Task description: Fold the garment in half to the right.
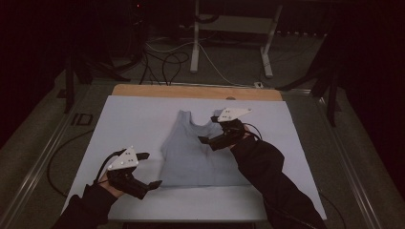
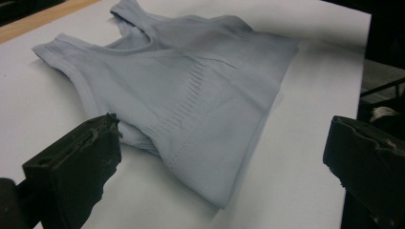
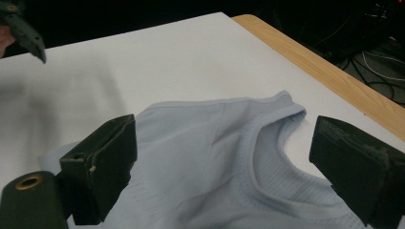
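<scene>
While the tank top [image 1: 198, 152] lies flat at the middle of the white sheet [image 1: 138, 119], bare sheet surrounds it on all sides, widest to the left and toward the far edge. A strip of the wooden table [image 1: 196, 91] shows beyond the sheet's far edge. The garment's hem faces the person's side and stops short of the near edge; its straps point toward the far side.

Left gripper [image 1: 149, 170]: it sits over bare sheet just beside the garment's lower left corner. Jaws stand wide apart and grip nothing. In the left gripper view, the hem corner [image 2: 224, 191] lies between the two fingers [image 2: 79, 167]; contact with the cloth cannot be confirmed.

Right gripper [image 1: 207, 129]: it is held over the garment's upper right, near the right strap and armhole. Jaws are spread wide and empty. In the right gripper view, the neckline [image 3: 267, 157] and the chest area lie between the fingers [image 3: 107, 162], which appear above the fabric, not pressed into it.
</scene>
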